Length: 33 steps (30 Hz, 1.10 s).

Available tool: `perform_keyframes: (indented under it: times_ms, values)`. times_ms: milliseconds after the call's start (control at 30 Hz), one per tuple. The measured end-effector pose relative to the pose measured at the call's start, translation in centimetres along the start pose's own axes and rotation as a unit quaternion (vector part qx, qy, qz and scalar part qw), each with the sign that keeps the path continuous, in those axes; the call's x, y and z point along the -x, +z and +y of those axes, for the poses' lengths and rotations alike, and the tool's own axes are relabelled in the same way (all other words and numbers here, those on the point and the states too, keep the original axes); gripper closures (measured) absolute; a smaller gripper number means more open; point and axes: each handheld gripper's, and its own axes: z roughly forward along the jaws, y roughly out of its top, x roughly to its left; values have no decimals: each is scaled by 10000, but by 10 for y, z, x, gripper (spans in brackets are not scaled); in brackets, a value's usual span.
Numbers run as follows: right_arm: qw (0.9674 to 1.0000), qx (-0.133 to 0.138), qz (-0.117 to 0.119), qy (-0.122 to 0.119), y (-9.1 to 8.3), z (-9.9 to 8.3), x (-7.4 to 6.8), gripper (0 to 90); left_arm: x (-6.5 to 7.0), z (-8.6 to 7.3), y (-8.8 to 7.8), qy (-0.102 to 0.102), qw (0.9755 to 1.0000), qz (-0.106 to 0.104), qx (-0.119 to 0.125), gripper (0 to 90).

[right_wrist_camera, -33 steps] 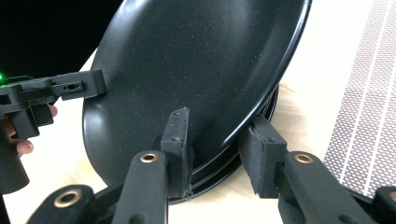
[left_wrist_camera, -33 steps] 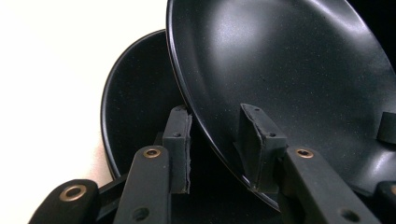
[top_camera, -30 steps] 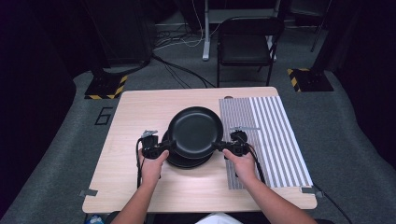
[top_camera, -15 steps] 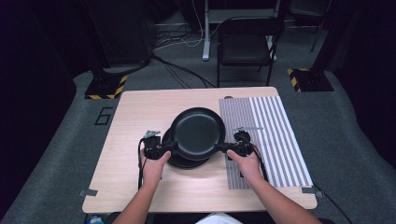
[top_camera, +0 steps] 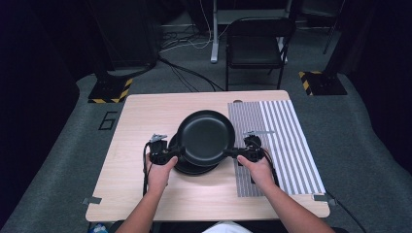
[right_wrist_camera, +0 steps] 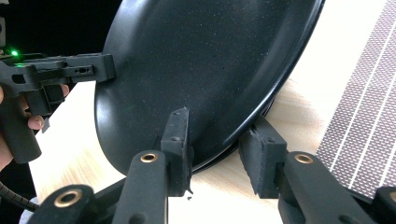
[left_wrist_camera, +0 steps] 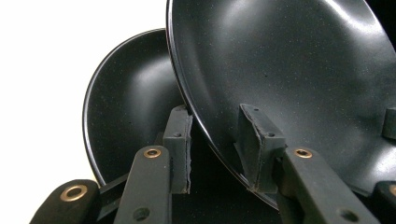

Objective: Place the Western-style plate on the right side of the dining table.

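Black and matt, the top pan (top_camera: 206, 137) was gripped by its rim on two opposite sides and stood a little above a second pan (top_camera: 193, 166), which lay on the wooden bench (top_camera: 145, 121) near the middle, toward the person's edge. The left tool (top_camera: 173, 154) was clenched on the top pan's left rim; in the left gripper view one pad (left_wrist_camera: 179, 154) sat under the rim and the other inside the bowl. The right tool (top_camera: 232, 153) was likewise clenched on the right rim, one pad within the bowl and one beneath, as the right gripper view showed.

The step in hand looked like lifting the top pan off the stack (both hands sharing the load). It seemed only partly raised, tilted in both gripper views, with the lower pan just under it.

The next move would probably call for an even lift by both hands, keeping the pan level so that neither rim slipped from its pads, and then carrying it clear, perhaps toward the striped mat (top_camera: 282, 141) on the bench's right side.

Both pans were empty, as far as their bowls showed.
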Motion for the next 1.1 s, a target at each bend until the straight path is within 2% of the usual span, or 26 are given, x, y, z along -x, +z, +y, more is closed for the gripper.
perform_keyframes:
  times_ms: [133, 267, 467, 733, 1100]
  values:
    - [9999, -50, 63, 62, -1, 1, 1, 639, 0, 2, -1, 85, 10000, -1, -42, 656]
    - [9999, -89, 83, 100, -2, 1, 1, 638, 2, 3, 0, 57, 10000, 3, -45, 656]
    - [9999, -29, 111, 94, -7, 3, 3, 639, 7, 8, -1, 148, 9999, -14, -47, 656]
    - [9999, 39, 112, 100, -14, 5, 2, 638, 12, 15, -2, 227, 9997, -52, -95, 657]
    - [9998, 111, 19, 135, -23, 5, 7, 637, 20, 20, 5, 278, 9994, -150, -119, 657]
